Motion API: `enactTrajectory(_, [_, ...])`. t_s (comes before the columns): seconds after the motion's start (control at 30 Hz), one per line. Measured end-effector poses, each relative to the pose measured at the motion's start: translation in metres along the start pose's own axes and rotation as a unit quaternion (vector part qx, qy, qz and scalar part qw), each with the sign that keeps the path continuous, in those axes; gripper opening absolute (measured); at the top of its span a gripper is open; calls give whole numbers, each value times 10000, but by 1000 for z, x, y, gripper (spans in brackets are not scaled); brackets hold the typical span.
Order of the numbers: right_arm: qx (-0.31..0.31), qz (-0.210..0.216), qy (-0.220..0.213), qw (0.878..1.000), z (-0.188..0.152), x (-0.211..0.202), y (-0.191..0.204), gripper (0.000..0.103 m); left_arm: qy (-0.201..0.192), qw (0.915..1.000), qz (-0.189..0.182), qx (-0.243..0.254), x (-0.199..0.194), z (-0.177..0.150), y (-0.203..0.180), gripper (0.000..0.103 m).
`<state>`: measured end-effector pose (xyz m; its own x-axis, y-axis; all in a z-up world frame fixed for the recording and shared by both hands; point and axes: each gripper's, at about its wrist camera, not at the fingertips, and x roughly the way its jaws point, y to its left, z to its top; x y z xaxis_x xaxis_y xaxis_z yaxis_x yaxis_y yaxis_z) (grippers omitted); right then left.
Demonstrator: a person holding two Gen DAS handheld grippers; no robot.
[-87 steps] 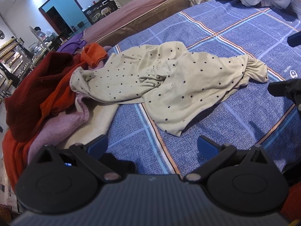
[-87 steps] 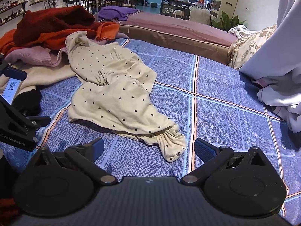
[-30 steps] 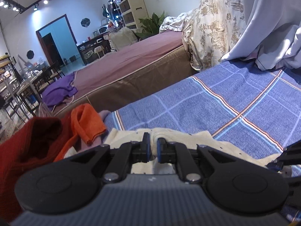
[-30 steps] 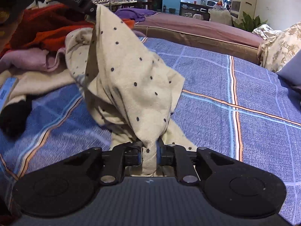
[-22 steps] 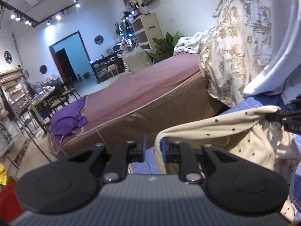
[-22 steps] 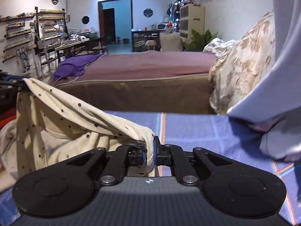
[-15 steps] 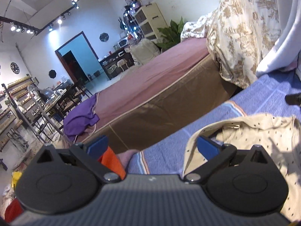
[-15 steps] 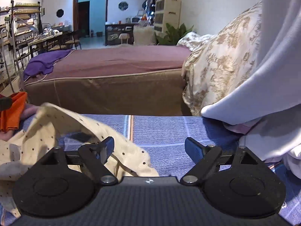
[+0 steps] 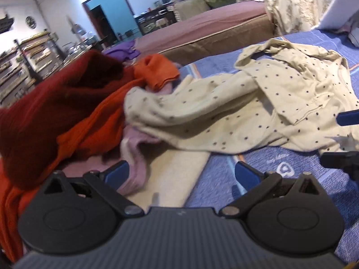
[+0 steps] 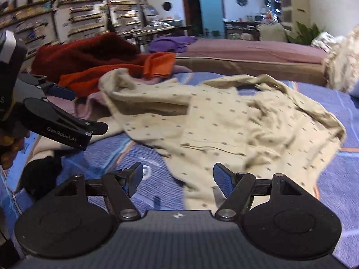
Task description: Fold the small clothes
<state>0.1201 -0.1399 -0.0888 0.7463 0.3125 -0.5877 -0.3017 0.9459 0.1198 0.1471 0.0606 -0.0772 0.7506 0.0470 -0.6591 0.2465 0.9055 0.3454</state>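
A heap of other clothes lay at the left of the bed: a dark red knit (image 9: 56,103), an orange garment (image 9: 157,68) and a pink one (image 9: 132,139), with the spotted garment's sleeve draped over their edge. A black item (image 10: 40,174) sat on the cover near the left gripper (image 9: 181,173), whose jaws stood wide apart and empty. The right gripper (image 10: 178,177) was likewise spread open, holding nothing. The cream polka-dot garment (image 10: 224,123) lay rumpled and partly spread on the blue checked bedcover (image 9: 280,163). A mauve bed (image 10: 246,49) and shelves (image 10: 85,15) stood behind
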Motion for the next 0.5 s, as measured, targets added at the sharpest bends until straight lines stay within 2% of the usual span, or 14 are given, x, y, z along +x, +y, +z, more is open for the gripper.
enactTrajectory(0.1, [-797, 31, -41, 9968, 19, 41, 36, 103, 141, 9997, 202, -87, -21, -20, 26, 102])
enactTrajectory(0.17, [-1103, 68, 78, 9938, 30, 72, 47, 102, 249, 9990, 266, -249, -30, -28, 35, 102])
enactTrajectory(0.2, [-1255, 0, 156, 9920, 35, 87, 53, 97, 278, 9986, 233, -374, -35, -32, 38, 103])
enactTrajectory(0.27, [-1571, -69, 352, 9869, 42, 114, 64, 96, 283, 9978, 65, -602, -41, -38, 38, 103])
enactTrajectory(0.3, [-1713, -124, 528, 9837, 43, 129, 66, 90, 300, 9975, -21, -637, -43, -39, 34, 103])
enactTrajectory(0.33, [-1815, -192, 672, 9809, 44, 139, 68, 77, 309, 9976, -76, -621, -45, -40, 27, 103])
enactTrajectory(0.37, [-1791, -111, 641, 9817, 44, 143, 67, 55, 294, 9979, -91, -566, -45, -42, 21, 103])
enactTrajectory(0.4, [-1684, -50, 628, 9837, 47, 140, 64, 1, 287, 9985, -72, -466, -45, -41, 10, 103])
enactTrajectory(0.47, [-1575, -238, 573, 9856, 48, 126, 60, 1, 260, 9991, -59, -331, -46, -41, -4, 103])
enactTrajectory(0.5, [-1485, -177, 469, 9876, 45, 111, 54, 0, 238, 9992, -102, -302, -46, -42, -8, 103])
